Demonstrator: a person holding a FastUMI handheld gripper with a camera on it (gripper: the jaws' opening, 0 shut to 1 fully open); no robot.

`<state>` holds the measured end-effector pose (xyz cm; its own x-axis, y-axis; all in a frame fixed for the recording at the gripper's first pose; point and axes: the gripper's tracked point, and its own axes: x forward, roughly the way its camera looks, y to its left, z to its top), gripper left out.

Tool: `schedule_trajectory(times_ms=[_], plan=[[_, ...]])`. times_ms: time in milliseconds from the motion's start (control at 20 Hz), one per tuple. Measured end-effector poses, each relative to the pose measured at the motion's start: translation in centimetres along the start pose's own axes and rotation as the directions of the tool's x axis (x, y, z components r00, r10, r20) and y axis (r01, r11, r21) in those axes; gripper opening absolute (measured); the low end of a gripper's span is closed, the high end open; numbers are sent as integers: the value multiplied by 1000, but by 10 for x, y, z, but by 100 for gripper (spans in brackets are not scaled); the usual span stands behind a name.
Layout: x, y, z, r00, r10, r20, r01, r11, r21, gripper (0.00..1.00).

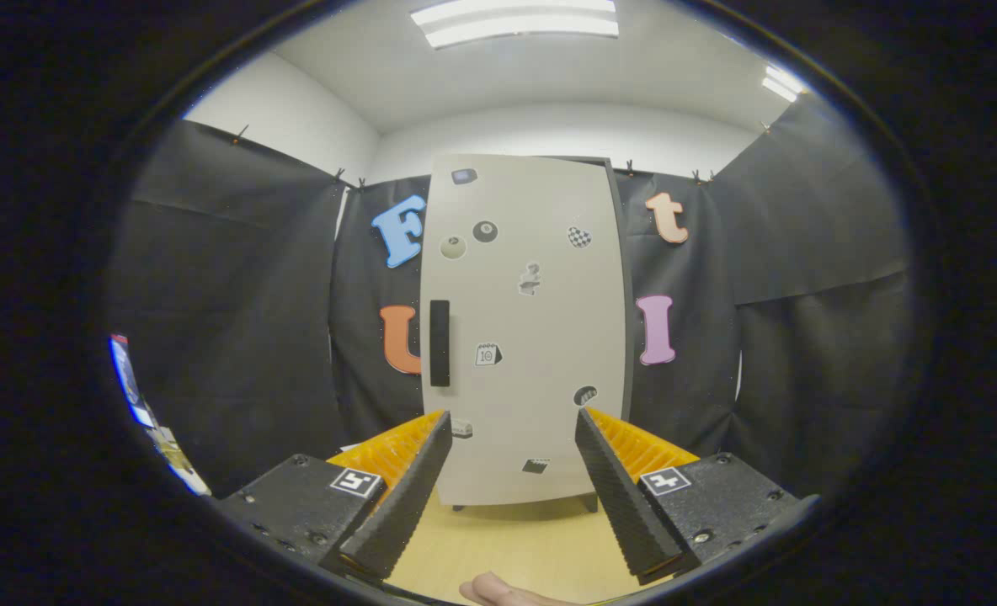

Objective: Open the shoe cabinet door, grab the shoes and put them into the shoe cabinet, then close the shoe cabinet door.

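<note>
Shoe cabinet (524,337) stands mid-frame on the wood floor (507,547), door shut, beyond the fingers. Gripper (513,450) spread, holding nothing. Door looks rigid, light, smooth; take hold at the dark vertical handle (439,342) (left edge of door).

One shoe cabinet (524,328) stands ahead with its one door shut, one dark handle (439,342) on it and about nine small stickers (485,231) scattered over its front, two ceiling lights (515,21) glow above, and one gripper (513,438) spreads its two fingers (406,497) apart around nothing.
</note>
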<state>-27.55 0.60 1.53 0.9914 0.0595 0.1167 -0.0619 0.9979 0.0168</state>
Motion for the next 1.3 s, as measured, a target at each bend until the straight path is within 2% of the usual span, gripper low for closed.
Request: schedule_trajectory(times_ms=[300,600,1300], plan=[[-35,4,-7,999,31,16,-31,1000,4,97],[-52,17,-10,998,57,33,-55,997,-44,97],[-46,9,-14,999,41,18,-41,999,-13,97]])
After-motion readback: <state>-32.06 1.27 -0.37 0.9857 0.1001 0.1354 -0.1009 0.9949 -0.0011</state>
